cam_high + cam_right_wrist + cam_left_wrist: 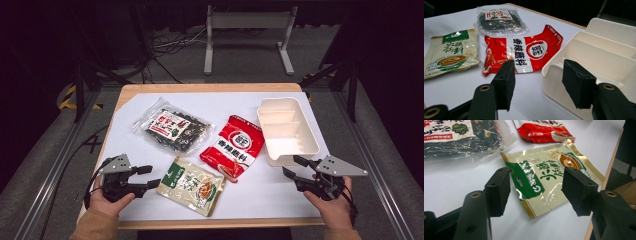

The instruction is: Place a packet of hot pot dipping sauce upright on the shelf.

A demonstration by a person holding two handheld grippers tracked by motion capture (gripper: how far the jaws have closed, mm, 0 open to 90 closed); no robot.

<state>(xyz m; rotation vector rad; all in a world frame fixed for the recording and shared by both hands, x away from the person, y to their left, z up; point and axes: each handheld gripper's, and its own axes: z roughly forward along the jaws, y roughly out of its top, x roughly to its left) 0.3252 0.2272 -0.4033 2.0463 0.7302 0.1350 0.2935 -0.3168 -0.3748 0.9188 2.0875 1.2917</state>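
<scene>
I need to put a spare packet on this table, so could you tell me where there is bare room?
The widest bare patch lies along the near edge, between the green-and-cream packet and the right hand-held gripper. Another runs down the left side, between the clear seaweed bag and the left hand-held gripper. The middle is crowded: the red packet lies close to the white tray.

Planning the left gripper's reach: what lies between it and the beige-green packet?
Only bare white table cover; in the left gripper view, the open left gripper frames the beige-green packet.
</scene>
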